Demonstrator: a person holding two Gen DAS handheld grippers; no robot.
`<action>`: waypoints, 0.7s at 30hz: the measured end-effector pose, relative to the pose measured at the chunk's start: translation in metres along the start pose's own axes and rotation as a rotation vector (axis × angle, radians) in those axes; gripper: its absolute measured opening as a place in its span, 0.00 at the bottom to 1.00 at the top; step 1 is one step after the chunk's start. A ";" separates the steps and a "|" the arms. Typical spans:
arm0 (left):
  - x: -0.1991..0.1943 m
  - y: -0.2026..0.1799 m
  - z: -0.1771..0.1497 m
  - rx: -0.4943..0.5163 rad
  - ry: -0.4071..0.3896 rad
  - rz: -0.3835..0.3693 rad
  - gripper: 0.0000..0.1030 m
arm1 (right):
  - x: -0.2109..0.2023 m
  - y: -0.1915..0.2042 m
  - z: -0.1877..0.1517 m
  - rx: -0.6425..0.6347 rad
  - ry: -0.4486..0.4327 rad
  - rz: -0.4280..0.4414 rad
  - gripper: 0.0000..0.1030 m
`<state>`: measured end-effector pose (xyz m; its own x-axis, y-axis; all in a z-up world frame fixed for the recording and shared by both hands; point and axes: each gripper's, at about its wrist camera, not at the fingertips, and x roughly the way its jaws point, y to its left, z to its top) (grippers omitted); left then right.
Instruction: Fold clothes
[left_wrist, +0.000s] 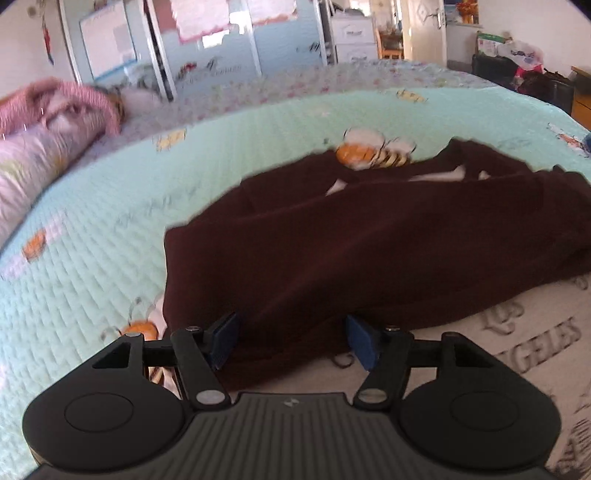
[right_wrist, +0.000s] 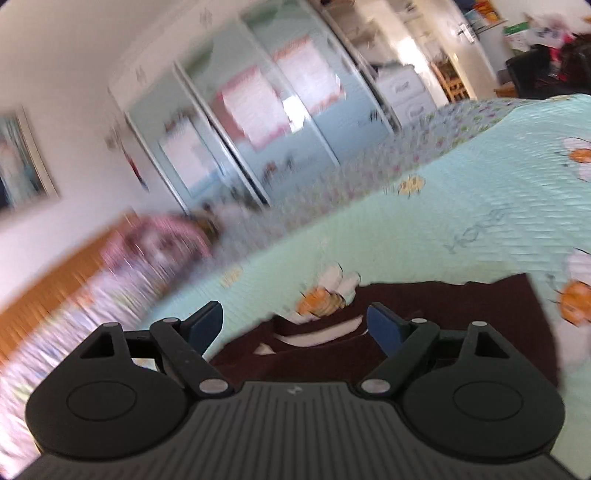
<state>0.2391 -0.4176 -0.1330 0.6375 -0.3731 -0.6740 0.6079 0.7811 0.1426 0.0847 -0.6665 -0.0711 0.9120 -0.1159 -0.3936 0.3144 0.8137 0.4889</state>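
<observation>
A dark maroon garment (left_wrist: 369, 243) lies spread and partly folded on the mint-green bee-print quilt (left_wrist: 110, 221); a white lining shows at its far end. My left gripper (left_wrist: 291, 338) hovers over the garment's near edge, its blue pads (left_wrist: 225, 339) apart with nothing pinched between them. In the right wrist view the same maroon garment (right_wrist: 424, 317) lies below and ahead, white neckline showing. My right gripper (right_wrist: 295, 325) stands wide open above it, nothing between its fingers. That view is tilted and blurred.
A white cloth with grey lettering (left_wrist: 517, 339) lies under the garment's near right edge. Pink and lilac bedding (left_wrist: 48, 125) is heaped at the far left of the bed. Wardrobe doors (right_wrist: 258, 122) and a drawer unit (left_wrist: 351, 40) stand beyond the bed.
</observation>
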 end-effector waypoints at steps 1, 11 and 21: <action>0.000 0.004 -0.004 -0.008 -0.007 -0.014 0.67 | 0.019 -0.004 -0.007 -0.021 0.061 -0.048 0.83; -0.038 0.020 -0.004 -0.087 -0.154 -0.096 0.64 | -0.031 0.009 -0.043 -0.209 0.040 -0.142 0.69; 0.016 0.062 0.009 -0.224 0.019 -0.012 0.71 | 0.064 -0.023 -0.017 -0.331 0.193 -0.321 0.72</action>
<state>0.2912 -0.3800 -0.1284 0.6207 -0.3753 -0.6884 0.4940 0.8690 -0.0283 0.1316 -0.6834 -0.1212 0.7075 -0.3084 -0.6359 0.4425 0.8948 0.0584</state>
